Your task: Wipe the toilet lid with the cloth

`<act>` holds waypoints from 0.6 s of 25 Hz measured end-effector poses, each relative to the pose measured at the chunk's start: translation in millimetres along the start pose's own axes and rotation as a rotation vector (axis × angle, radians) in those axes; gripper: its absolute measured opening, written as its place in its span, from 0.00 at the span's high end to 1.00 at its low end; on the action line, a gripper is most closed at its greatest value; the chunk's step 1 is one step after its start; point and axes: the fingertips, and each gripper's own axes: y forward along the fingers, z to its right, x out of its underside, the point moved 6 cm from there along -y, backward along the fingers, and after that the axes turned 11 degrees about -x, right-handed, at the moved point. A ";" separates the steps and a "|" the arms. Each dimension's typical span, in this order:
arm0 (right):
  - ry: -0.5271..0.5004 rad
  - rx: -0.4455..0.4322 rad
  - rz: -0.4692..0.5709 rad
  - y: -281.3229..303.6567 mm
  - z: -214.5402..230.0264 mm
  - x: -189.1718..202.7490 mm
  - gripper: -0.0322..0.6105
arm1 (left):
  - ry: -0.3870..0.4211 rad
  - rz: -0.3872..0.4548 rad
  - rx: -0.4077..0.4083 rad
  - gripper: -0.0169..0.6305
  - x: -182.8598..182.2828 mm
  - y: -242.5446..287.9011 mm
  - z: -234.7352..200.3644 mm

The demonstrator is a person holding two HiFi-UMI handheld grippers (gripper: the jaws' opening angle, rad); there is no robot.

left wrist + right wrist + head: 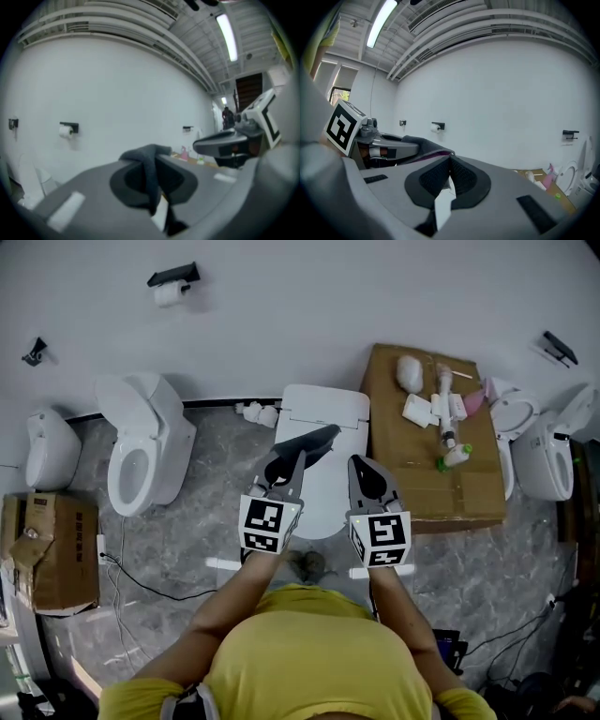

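In the head view, the person is holding both grippers up in front of the body. The white toilet lid [326, 495] is lying shut below and between them. The left gripper [290, 463] is pinching a dark cloth [312, 440], and one end of it is poking out toward the far side. The right gripper [364, 470] is sitting just beside it, apart from the cloth. In the left gripper view, the pads are squeezing shut on the cloth [143, 154], which is hanging down between them. The tight hold is probably there so the cloth is not slipping once rubbing starts. In the right gripper view, the right gripper [450, 176] is showing its jaws pressed together with nothing between them, likely because one gripper is enough for wiping. The cloth looks to be up in the air and not on the lid, so the wiping is not happening yet.
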 end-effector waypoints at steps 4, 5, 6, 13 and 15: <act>-0.018 0.021 0.028 -2.0 -6.3 -17.0 0.92 | 0.019 0.059 0.022 0.95 -22.4 -9.6 -0.6; -0.013 0.027 0.034 -2.8 -9.4 -20.2 0.92 | 0.016 0.063 0.028 0.95 -24.8 -12.5 -1.3; -0.009 0.030 0.036 -4.0 -13.0 -23.0 0.93 | 0.011 0.066 0.033 0.95 -27.0 -15.4 -2.0; -0.001 0.030 0.017 -14.4 -32.0 -33.7 0.93 | -0.001 0.080 0.063 0.95 -40.0 -24.9 0.3; -0.005 0.033 0.010 -13.5 -34.0 -33.1 0.93 | 0.004 0.080 0.069 0.95 -39.5 -27.1 1.5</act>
